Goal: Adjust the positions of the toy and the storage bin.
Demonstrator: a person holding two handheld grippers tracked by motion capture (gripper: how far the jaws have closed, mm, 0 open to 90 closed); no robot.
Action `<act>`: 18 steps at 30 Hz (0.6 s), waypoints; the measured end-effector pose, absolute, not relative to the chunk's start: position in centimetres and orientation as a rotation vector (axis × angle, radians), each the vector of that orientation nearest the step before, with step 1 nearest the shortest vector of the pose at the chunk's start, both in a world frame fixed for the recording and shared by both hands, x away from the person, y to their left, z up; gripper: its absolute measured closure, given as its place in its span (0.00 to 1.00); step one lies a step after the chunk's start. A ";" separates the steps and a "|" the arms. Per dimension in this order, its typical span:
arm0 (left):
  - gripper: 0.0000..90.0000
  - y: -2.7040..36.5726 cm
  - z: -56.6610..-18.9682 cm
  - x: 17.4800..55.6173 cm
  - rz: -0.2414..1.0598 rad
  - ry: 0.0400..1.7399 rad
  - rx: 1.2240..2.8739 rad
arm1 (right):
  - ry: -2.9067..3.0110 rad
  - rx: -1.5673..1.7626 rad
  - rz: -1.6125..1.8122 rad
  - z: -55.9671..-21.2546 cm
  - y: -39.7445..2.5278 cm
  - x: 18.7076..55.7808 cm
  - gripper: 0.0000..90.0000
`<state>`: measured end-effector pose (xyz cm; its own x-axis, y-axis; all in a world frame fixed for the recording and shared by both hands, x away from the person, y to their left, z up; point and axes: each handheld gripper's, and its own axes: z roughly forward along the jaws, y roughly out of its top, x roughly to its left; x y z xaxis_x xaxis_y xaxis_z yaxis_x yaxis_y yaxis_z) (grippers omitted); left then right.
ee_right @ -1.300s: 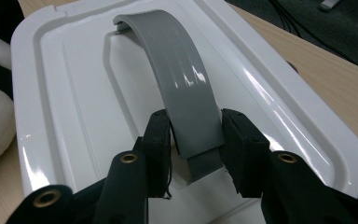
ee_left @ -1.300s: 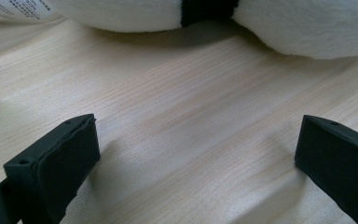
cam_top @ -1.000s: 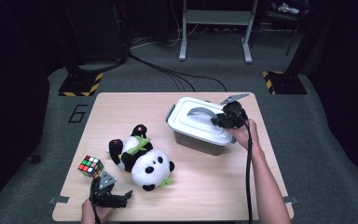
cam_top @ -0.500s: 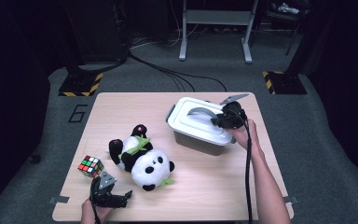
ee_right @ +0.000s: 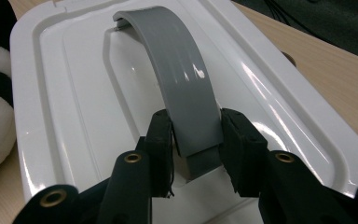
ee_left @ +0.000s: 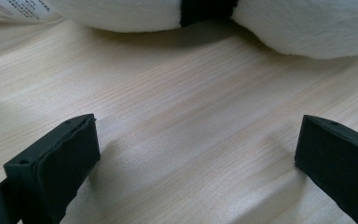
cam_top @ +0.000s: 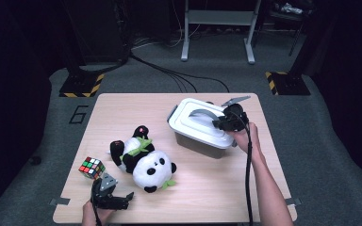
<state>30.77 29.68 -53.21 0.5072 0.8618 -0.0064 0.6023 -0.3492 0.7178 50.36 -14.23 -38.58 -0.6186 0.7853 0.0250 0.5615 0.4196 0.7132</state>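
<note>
Right gripper [ee_right: 193, 140] jaws clamped, left gripper [ee_left: 196, 154] jaws wide apart.

White lid [cam_top: 195, 123] with a grey handle [ee_right: 182, 84] — black-and-white panda [cam_top: 143, 160] with green trim, multicoloured cube [cam_top: 92, 167] at lower left — pale wood-grain table [cam_top: 122, 108].
</note>
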 end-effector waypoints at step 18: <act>0.00 29.7 -53.2 30.8 0.497 1.193 2.079 | 2.330 1.269 1.032 -38.6 -13.2 49.2 0.71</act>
